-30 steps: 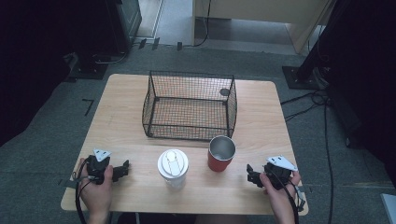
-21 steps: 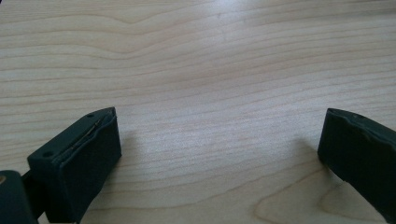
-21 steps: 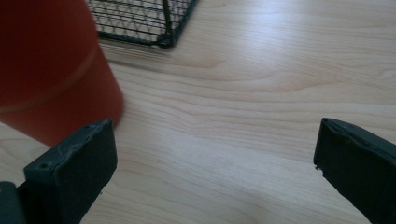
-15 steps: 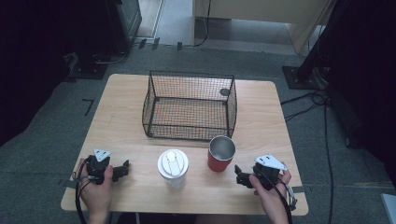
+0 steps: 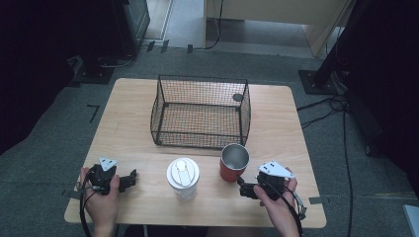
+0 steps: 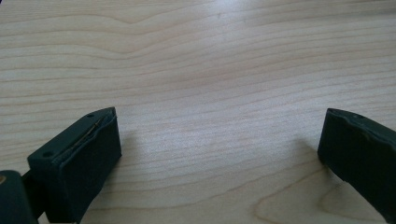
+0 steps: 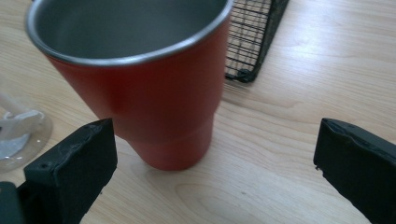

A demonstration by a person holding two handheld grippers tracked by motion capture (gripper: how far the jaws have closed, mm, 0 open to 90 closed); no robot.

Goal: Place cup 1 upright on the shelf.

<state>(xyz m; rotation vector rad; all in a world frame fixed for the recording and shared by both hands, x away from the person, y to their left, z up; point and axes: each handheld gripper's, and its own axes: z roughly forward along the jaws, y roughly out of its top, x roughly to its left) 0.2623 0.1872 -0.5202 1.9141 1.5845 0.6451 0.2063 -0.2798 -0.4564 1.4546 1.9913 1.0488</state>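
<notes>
A red tumbler with a steel inside stands upright near the table's front, just in front of the wire basket. My right gripper is open beside it, at its front right. In the right gripper view the red tumbler stands close ahead, left of the middle, with the jaws wide apart and not touching it. A clear cup with a white lid stands left of the tumbler. My left gripper rests open at the front left; its view has bare wood between the left gripper's jaws.
The black wire basket sits in the middle of the wooden table and looks empty. A corner of the basket is behind the tumbler in the right gripper view. Cables and dark stands lie on the grey floor around the table.
My right gripper has moved left and forward toward the red tumbler. The left gripper has stayed where it was.
</notes>
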